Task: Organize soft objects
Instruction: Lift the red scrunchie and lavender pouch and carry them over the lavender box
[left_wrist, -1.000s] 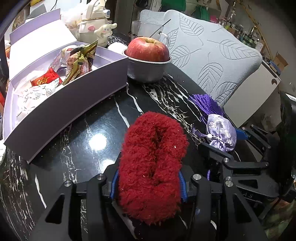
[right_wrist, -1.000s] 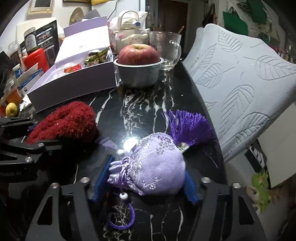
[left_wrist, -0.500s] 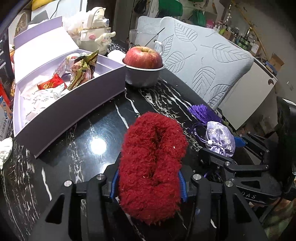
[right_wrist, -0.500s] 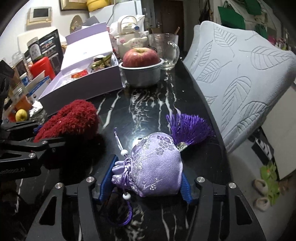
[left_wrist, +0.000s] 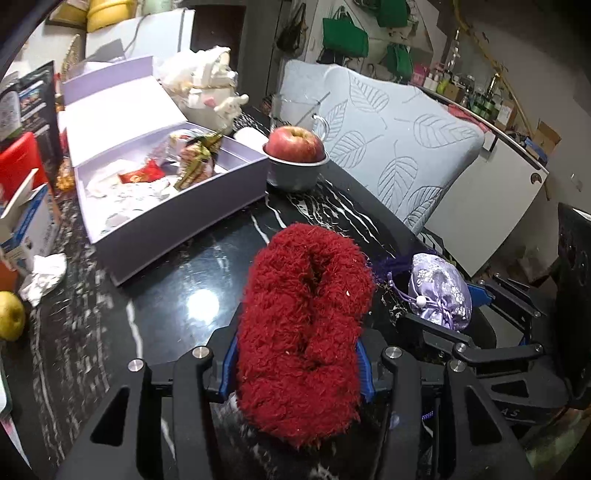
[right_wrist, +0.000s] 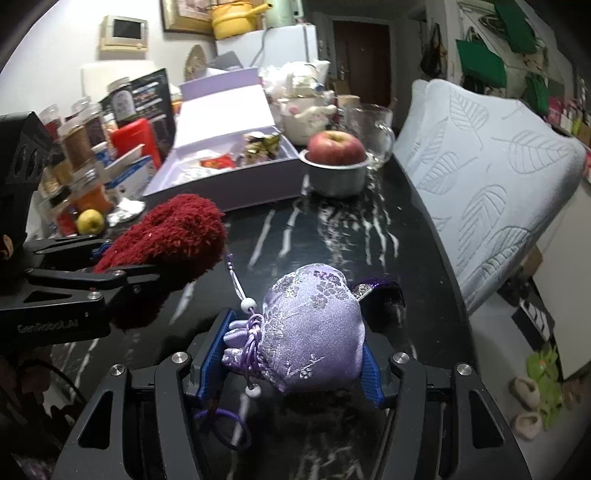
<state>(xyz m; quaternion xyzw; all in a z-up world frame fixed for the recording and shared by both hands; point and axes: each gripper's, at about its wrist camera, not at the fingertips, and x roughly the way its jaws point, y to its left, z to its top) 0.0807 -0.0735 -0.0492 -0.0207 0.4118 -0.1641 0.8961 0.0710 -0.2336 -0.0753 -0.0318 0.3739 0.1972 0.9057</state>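
Note:
My left gripper (left_wrist: 295, 365) is shut on a fluffy red sock (left_wrist: 303, 332) and holds it above the black marble table (left_wrist: 177, 280). My right gripper (right_wrist: 291, 354) is shut on a lilac brocade pouch (right_wrist: 314, 332) with a purple tassel (right_wrist: 384, 291) hanging behind it, also off the table. In the left wrist view the pouch (left_wrist: 439, 291) and right gripper (left_wrist: 480, 325) sit just to the right. In the right wrist view the sock (right_wrist: 173, 232) and left gripper (right_wrist: 92, 273) are at the left.
An open lilac box (left_wrist: 177, 206) with wrapped sweets stands at the back left. A metal bowl (left_wrist: 295, 173) holding a red apple (left_wrist: 295, 144) and a glass mug (right_wrist: 369, 129) stand behind. A leaf-patterned cushion (right_wrist: 487, 177) borders the table's right. A yellow fruit (left_wrist: 11, 310) lies left.
Both grippers have risen and pulled back with their loads; the sock and the pouch have left the table, and the tassel now hangs behind the pouch.

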